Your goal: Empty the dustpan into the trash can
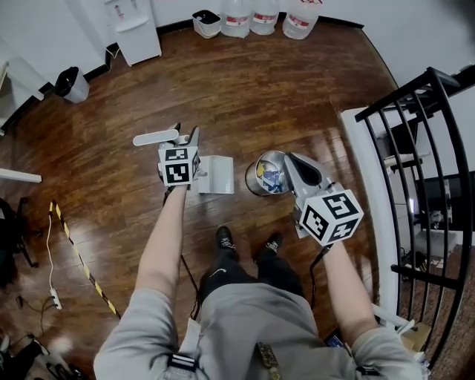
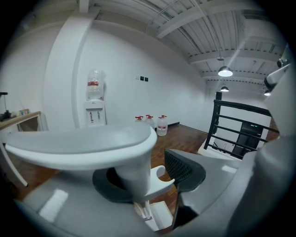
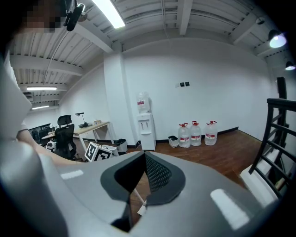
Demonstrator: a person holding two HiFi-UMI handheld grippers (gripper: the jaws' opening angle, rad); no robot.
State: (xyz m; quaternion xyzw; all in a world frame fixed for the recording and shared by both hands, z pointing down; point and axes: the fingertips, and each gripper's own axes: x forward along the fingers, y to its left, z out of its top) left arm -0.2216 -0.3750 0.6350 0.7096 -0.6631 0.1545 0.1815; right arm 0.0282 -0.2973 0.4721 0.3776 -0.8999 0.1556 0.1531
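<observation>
In the head view a white dustpan [image 1: 216, 175] rests low on the wooden floor, just left of a round metal trash can [image 1: 268, 173] with rubbish inside. My left gripper [image 1: 186, 139] is shut on the dustpan's upright white handle [image 1: 156, 138]. In the left gripper view that handle [image 2: 134, 178] is clamped between the dark pads, its broad top [image 2: 78, 141] fills the left side, and the dustpan [image 2: 159, 217] shows below. My right gripper [image 1: 301, 165] hangs at the can's right rim. Its jaws [image 3: 144, 159] meet at the tips with nothing between them.
A water cooler [image 1: 134, 27] and several water bottles [image 1: 263, 16] stand along the far wall. A black bin [image 1: 72, 84] sits at far left. A black railing [image 1: 424, 185] on a white ledge borders the right. Striped tape [image 1: 82, 267] lies on the floor. The person's shoes [image 1: 225, 239] stand near the can.
</observation>
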